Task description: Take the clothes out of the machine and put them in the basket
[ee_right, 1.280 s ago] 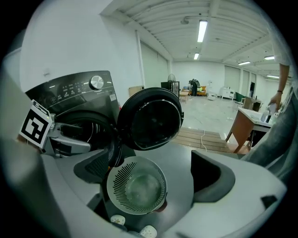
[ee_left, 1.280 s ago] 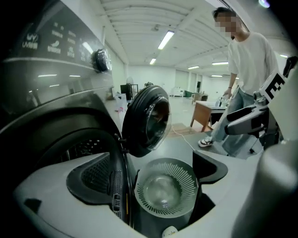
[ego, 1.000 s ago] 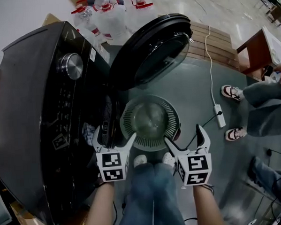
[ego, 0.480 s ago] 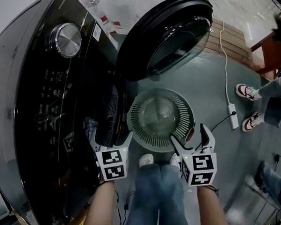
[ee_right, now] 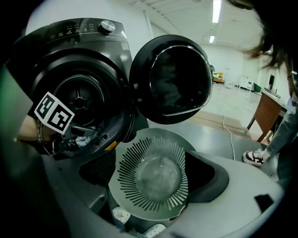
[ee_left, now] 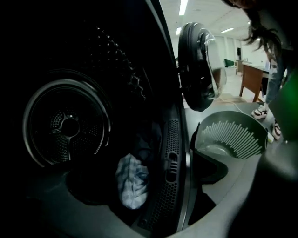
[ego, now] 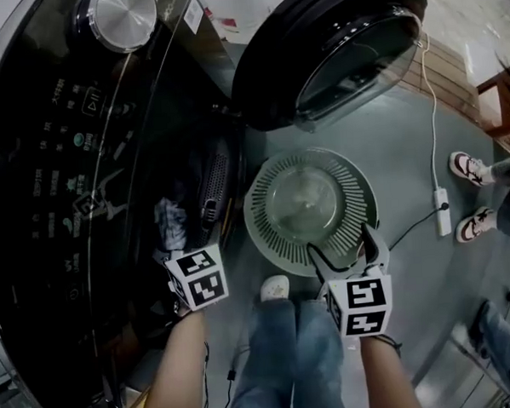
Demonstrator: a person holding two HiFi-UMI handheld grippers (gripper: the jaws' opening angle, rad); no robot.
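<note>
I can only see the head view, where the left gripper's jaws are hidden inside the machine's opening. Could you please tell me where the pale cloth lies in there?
Observer: The pale blue-and-white checked cloth lies bunched at the bottom front of the dark perforated metal drum, just inside the door opening.
Operator: Thank you. Has the left gripper got hold of it?
Observer: No. The left gripper has its jaws apart, and the cloth sits ahead of them, not gripped.
</note>
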